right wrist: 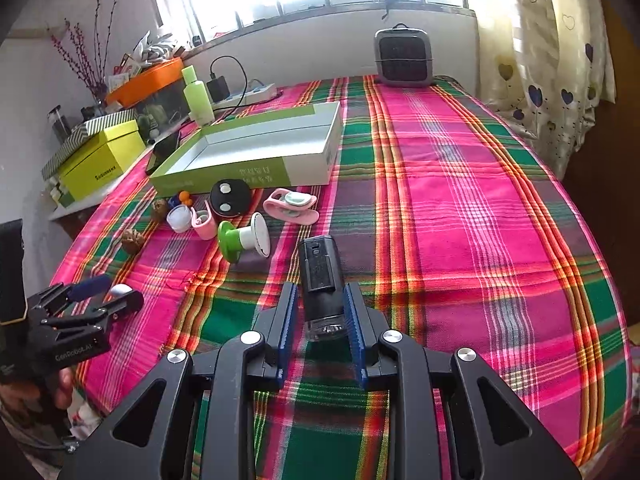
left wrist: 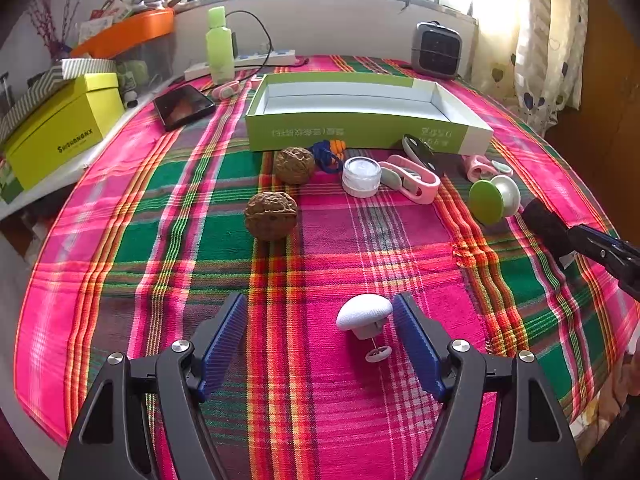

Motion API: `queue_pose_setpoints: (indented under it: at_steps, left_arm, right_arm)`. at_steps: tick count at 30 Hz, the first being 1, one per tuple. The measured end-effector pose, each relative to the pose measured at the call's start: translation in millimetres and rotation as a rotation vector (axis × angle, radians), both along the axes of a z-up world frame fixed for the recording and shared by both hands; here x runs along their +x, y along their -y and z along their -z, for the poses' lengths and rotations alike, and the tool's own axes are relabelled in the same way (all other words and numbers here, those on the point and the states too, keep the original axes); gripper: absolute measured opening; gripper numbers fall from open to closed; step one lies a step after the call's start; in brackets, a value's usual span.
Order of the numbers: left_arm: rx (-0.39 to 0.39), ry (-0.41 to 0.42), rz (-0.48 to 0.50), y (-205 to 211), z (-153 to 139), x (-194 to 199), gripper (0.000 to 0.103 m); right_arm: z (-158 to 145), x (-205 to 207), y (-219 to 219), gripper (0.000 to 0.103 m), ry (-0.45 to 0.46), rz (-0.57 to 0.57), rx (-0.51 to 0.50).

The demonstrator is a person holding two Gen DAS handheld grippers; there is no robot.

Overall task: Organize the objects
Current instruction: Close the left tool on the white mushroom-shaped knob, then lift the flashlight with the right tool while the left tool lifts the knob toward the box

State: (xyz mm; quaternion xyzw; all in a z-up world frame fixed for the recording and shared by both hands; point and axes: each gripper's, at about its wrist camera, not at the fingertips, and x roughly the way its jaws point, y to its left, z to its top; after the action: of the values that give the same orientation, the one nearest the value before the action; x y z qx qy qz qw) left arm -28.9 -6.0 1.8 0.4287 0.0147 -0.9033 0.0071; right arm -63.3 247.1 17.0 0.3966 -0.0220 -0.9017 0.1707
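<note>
My left gripper (left wrist: 320, 312) is open over the plaid cloth, with a small white mushroom-shaped object (left wrist: 363, 316) lying between its fingers, close to the right pad. My right gripper (right wrist: 320, 300) is shut on a black cylindrical device (right wrist: 320, 276) and holds it above the cloth. An open green-and-white box (left wrist: 360, 132) sits at the back, also in the right wrist view (right wrist: 256, 160). In front of it lie two walnuts (left wrist: 271, 216), a clear jar (left wrist: 361, 176), pink clips (left wrist: 412, 180) and a green-and-white spool (left wrist: 494, 198).
A phone (left wrist: 184, 106), a green bottle (left wrist: 219, 52) and a power strip (left wrist: 248, 62) sit at the back left. A yellow box (left wrist: 60, 132) stands on a side shelf. A grey heater (right wrist: 404, 56) is at the far edge. Curtains hang right.
</note>
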Motion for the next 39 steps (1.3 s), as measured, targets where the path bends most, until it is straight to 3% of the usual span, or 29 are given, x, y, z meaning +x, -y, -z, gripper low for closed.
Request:
queue_pose_setpoints:
  at_steps: [3, 7, 19, 22, 26, 39]
  left_arm:
    - [0.007, 0.004, 0.003, 0, 0, 1, 0.075]
    - [0.017, 0.007, 0.014, -2, -1, 4, 0.075]
    - [0.01, 0.005, 0.012, -5, -2, 7, 0.074]
    - [0.003, -0.002, -0.009, -4, -2, 7, 0.066]
    - [0.004, -0.004, -0.014, -2, -3, 6, 0.062]
    - [0.002, -0.014, -0.014, 1, -5, 5, 0.033]
  right_arm:
    - [-1, -1, 1, 0.026, -0.005, -0.014, 0.011]
    - [-1, -4, 3, 0.036, -0.012, -0.018, 0.038]
    - [15, -13, 13, 0.037, 0.013, -0.014, 0.131]
    - [15, -12, 15, 0.037, 0.005, -0.016, 0.157]
    - [15, -12, 19, 0.037, -0.005, -0.018, 0.185]
    - [15, -11, 21, 0.037, -0.015, -0.011, 0.194]
